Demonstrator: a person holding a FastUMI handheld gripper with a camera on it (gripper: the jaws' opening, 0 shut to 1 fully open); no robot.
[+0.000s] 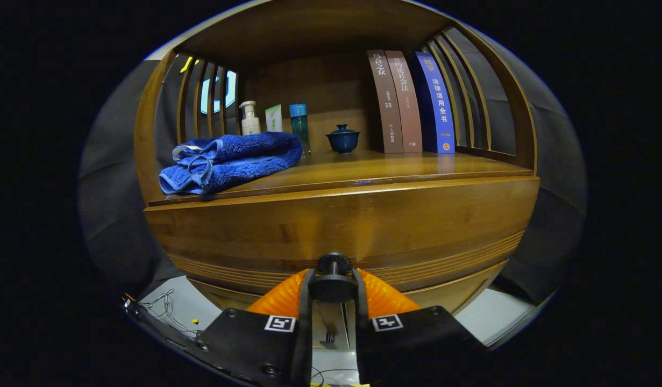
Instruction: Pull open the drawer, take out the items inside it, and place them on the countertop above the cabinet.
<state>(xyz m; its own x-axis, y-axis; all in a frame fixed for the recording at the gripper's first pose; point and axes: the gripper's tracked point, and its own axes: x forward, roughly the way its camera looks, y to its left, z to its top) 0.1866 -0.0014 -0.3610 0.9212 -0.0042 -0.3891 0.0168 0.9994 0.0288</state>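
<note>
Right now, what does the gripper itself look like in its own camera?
The gripper has two black, blocky halves, each carrying a square black-and-white marker near its inner edge. Round screw heads dot the left half. Two curved, ribbed fingers rise from them. The jaws are closed on the dark round drawer knob.

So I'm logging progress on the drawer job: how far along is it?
Early. Done: the hand-held gripper has reached the drawer's knob, its fingers on either side and apparently clamped on it. In hand: the pull; the drawer front looks shut or barely out, its inside hidden. Left: opening it and moving its contents to the countertop, where a blue towel, bottles, a lidded cup and books sit.
</note>
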